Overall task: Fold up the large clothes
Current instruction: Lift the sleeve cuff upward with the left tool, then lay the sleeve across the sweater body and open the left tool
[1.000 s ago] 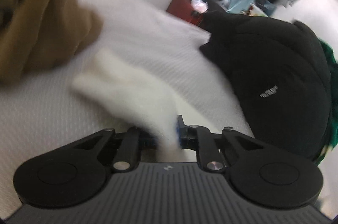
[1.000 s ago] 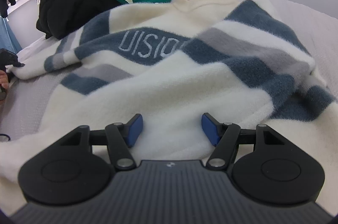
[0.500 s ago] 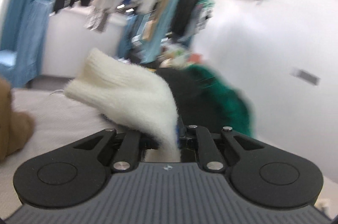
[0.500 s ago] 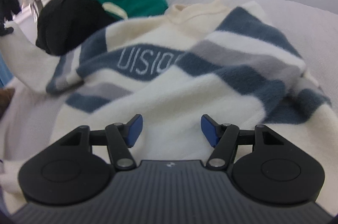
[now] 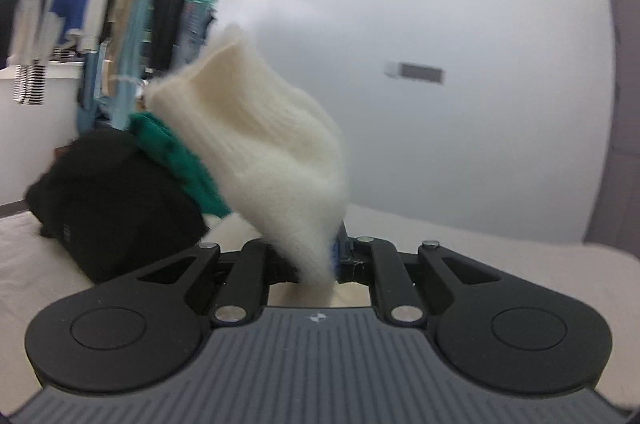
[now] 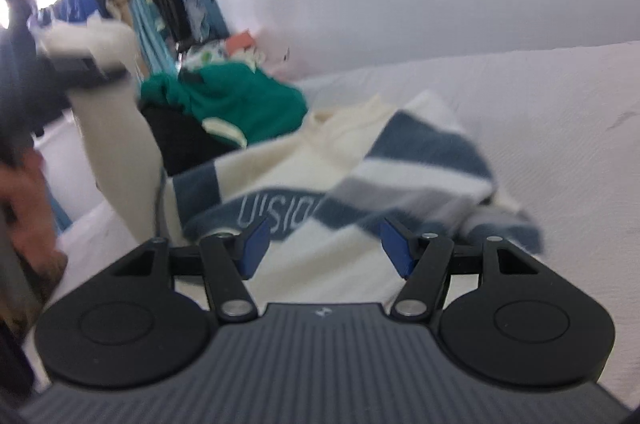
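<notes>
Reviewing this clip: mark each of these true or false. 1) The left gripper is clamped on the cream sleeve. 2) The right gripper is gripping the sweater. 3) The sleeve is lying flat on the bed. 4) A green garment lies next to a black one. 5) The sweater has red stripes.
1) True: the left gripper is shut on the cream sleeve.
2) False: the right gripper is open, its jaws apart above the sweater.
3) False: the sleeve is lifted into the air, rising from the sweater's body.
4) True: the green garment rests against the black garment on the bed.
5) False: its stripes are blue and grey on cream.
</notes>
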The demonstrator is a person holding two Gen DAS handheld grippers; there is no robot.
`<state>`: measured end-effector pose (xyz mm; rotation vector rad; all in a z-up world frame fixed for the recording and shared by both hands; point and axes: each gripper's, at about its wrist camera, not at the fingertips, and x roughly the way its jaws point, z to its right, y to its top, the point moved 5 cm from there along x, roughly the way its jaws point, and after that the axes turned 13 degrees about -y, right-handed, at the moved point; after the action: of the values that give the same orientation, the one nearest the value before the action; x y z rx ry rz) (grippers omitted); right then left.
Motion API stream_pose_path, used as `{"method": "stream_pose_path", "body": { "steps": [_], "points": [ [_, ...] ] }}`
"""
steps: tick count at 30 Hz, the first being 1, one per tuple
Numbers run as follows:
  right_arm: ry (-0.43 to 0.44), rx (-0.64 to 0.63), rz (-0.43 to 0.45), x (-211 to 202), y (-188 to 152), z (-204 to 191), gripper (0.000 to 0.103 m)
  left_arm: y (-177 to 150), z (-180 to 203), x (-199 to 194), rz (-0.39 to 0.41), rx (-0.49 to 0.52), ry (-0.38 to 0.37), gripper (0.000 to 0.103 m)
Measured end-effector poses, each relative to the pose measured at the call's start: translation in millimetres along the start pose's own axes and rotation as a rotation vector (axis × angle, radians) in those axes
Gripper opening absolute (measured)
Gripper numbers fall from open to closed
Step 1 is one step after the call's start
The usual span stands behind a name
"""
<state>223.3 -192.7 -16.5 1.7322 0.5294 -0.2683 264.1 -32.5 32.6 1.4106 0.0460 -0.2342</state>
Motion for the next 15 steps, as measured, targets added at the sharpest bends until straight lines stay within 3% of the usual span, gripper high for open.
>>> {"method": "stream_pose_path", "body": {
  "steps": [6,9,15],
  "points": [
    [-0.037,0.069,0.062,-24,17,40,0.066,-74,74,35,-0.147,0.061,-0.062,0.015],
    [-0.047,0.107,0.073,-23,22,56,0.066,-110,104,56,-0.214,0.186,-0.107,0.015],
    [-0.04,0.164,0.059,-16,20,80,0.066,-156,130,83,-0.338,0.258,-0.138,0.015]
  ]
}}
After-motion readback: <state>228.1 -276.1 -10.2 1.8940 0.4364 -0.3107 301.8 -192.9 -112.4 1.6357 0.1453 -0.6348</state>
